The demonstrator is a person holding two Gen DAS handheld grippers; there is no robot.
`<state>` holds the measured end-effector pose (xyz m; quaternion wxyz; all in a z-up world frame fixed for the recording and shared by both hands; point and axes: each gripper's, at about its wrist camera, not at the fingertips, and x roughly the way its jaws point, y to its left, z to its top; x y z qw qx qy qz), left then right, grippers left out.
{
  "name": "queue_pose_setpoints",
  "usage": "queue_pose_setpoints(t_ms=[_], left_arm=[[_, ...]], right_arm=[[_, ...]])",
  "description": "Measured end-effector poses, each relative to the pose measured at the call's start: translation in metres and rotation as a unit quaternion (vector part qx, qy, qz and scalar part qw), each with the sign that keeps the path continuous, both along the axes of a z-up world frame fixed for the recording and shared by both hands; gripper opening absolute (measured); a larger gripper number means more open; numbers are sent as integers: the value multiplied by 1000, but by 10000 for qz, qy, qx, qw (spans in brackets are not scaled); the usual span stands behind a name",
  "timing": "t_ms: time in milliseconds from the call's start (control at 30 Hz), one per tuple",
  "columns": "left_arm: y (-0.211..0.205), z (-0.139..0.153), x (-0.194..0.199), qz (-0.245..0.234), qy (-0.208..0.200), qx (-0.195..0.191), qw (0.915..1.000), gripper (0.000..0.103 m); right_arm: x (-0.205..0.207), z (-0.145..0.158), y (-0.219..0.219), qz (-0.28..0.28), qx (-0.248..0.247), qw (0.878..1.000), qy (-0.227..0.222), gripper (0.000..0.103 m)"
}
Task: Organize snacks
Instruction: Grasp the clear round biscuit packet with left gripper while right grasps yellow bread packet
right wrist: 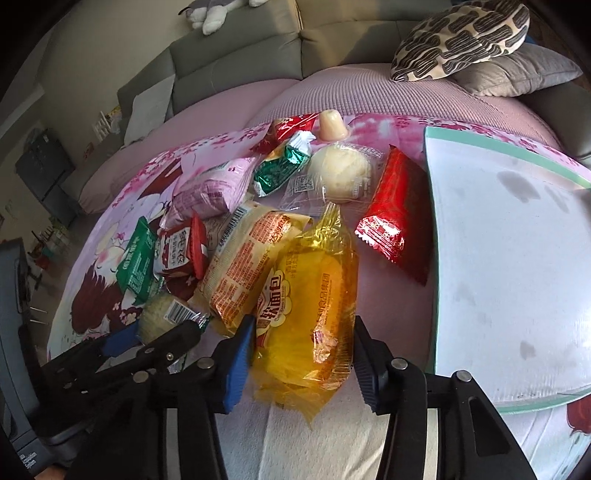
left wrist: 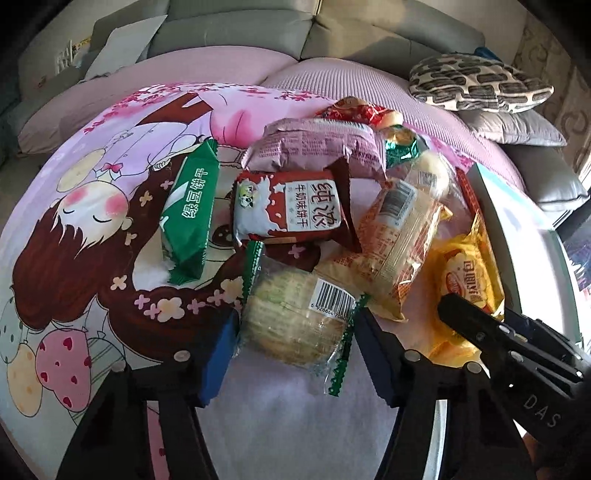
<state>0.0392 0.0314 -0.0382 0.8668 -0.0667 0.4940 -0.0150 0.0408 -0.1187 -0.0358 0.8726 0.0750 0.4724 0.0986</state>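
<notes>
Snack packets lie heaped on a pink cartoon-print cloth (left wrist: 74,229). My left gripper (left wrist: 295,326) has its blue pads against both sides of a round pale pastry in clear wrap (left wrist: 291,317); the same gripper shows low on the left in the right wrist view (right wrist: 155,338). A yellow soft-bread packet (right wrist: 314,295) sits between the pads of my right gripper (right wrist: 303,330), which touch its wrapper on both sides. Beyond lie a green biscuit pack (left wrist: 188,218), a brown-and-white milk biscuit pack (left wrist: 291,210), an orange packet (left wrist: 391,240), a pink packet (left wrist: 314,147) and a red packet (right wrist: 395,218).
A white board with a teal edge (right wrist: 498,258) lies right of the pile. A round white bun (right wrist: 341,173), a small jelly cup (right wrist: 332,123) and a green foil packet (right wrist: 280,168) lie at the far side. Grey sofa back (left wrist: 240,26) and patterned cushion (right wrist: 461,37) behind.
</notes>
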Motion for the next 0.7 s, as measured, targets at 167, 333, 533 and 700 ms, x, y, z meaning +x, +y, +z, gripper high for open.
queue_pose_setpoints(t_ms=[167,333,533,700], left_arm=[[-1,1,-1,-15,-7,85,10000,59],[-4,5,-4,-90,-73,204,9997,58],[-7,12,-10,-195,-247,257,9992,58],[-4,21,-13,-134,-458,201,9987,57]], right_arm=[[0,-1,0,-9,-18,10000,-25,49],[0,0,-3,-46,1,10000,-37,45],[-3,5,-6,-45,48,9999,-92,43],[-8,18,-9,-80,103,9995,-283,43]])
